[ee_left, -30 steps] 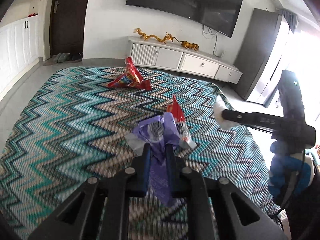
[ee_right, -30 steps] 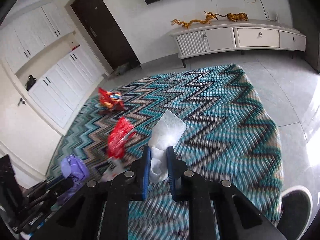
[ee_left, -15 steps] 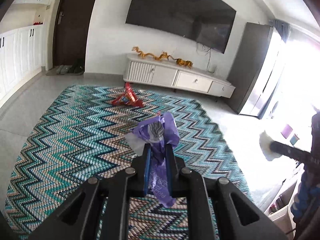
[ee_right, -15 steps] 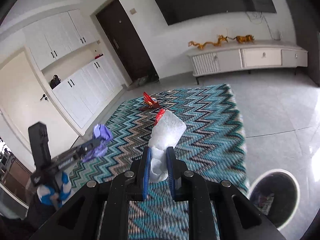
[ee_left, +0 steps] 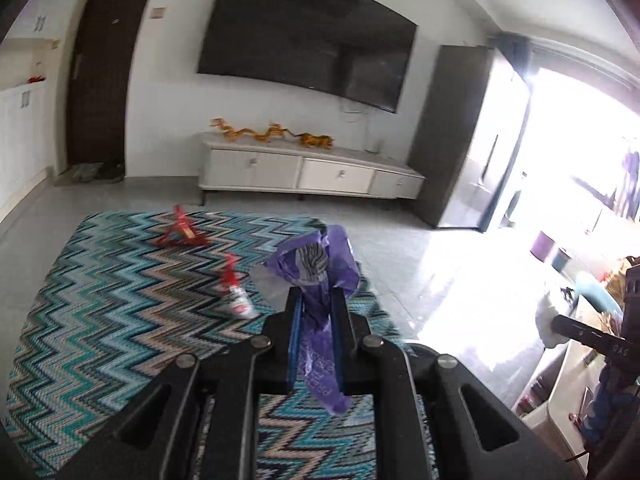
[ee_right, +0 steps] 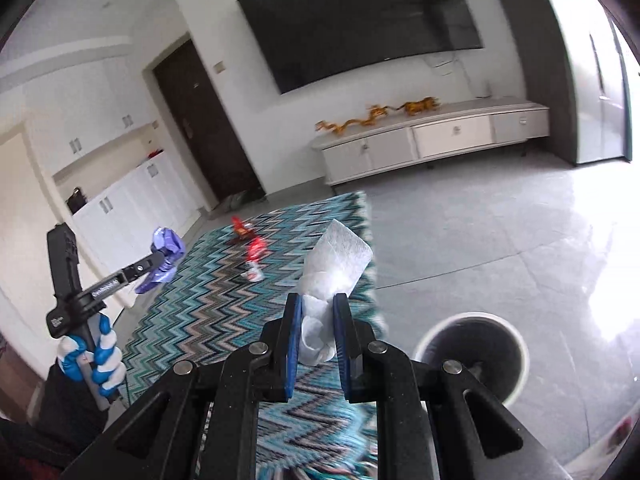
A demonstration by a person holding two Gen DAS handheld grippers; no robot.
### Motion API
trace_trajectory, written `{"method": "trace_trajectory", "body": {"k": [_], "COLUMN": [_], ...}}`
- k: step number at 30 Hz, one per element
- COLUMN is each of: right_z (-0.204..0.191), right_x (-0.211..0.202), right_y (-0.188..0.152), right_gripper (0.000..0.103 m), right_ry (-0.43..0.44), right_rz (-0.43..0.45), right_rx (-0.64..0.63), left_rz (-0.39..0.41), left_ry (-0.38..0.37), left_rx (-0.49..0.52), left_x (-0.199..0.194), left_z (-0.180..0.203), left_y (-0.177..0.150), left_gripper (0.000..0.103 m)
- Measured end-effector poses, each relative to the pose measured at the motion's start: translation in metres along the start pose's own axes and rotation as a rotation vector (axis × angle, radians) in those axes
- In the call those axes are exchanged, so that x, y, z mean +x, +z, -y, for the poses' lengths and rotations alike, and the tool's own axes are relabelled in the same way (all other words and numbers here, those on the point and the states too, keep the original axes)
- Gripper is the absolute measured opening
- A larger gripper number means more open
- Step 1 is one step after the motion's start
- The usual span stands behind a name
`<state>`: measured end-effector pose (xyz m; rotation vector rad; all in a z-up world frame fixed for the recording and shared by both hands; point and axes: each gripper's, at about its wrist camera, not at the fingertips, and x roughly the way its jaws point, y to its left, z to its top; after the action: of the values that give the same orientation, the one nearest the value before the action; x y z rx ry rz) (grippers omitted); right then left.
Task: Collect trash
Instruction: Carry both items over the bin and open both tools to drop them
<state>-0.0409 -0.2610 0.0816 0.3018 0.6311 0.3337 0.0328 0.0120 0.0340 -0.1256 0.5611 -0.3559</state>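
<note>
The left gripper (ee_left: 316, 300) fingers pinch a purple wrapper (ee_left: 314, 264); the right gripper (ee_right: 316, 306) fingers clamp a white tissue (ee_right: 336, 256). Only the right view shows the trash bin (ee_right: 472, 356), just right of its fingers; red wrappers (ee_left: 182, 234) lie ahead on the rug (ee_left: 120, 300).

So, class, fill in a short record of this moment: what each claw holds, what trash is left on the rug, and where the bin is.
left claw: shut on purple wrapper
right claw: shut on white tissue
trash on rug: red wrapper near the far edge; red-and-white wrapper nearer the claws
bin: round, white-rimmed, on the tiled floor beside the rug, low right in the right wrist view
backdrop: television above a white cabinet
</note>
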Motion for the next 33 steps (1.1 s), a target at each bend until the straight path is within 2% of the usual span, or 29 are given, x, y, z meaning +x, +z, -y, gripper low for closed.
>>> {"method": "trace_trajectory", "body": {"k": [3, 7, 15, 22, 28, 30, 32, 33], "right_z": [0.026, 0.066, 0.149, 0.203, 0.231, 0.237, 0.240, 0.242], "right_x": [-0.010, -0.004, 0.048, 0.102, 0.133, 0.136, 0.137, 0.136], "right_y": [-0.006, -0.016, -0.039, -0.064, -0.078, -0.082, -0.084, -0.085], "right_gripper": [0.015, 0.015, 0.015, 0.018, 0.024, 0.030, 0.033, 0.034], "right_ry": [-0.045, -0.091, -0.134, -0.166, -0.201, -0.213, -0.222, -0.227], "right_rz": [0.014, 0.002, -0.088, -0.188, -0.255, -0.263, -0.266, -0.268], "right_rx": [0.044, 0.115, 0.283, 0.387, 0.435, 0.447, 0.455, 0.459], "left_rz": [-0.032, -0.112, -0.308, -0.449, -0.542, -0.560, -0.567, -0.568], "left_ry": [-0.048, -0.113, -0.185, -0.261, -0.342, -0.352, -0.352, -0.352], "left_rx": [0.049, 0.114, 0.220, 0.248, 0.190, 0.183, 0.182, 0.180], "left_x": [0.019, 0.061, 0.164, 0.235, 0.277, 0.283, 0.288, 0.291], "left_z": [0.033, 0.083, 0.166, 0.204, 0.217, 0.219, 0.219, 0.220], "left_y": [0.004, 0.005, -0.018, -0.045, -0.060, -0.064, -0.066, -0.067], "left_gripper": [0.013, 0.013, 0.013, 0.016, 0.017, 0.020, 0.031, 0.033]}}
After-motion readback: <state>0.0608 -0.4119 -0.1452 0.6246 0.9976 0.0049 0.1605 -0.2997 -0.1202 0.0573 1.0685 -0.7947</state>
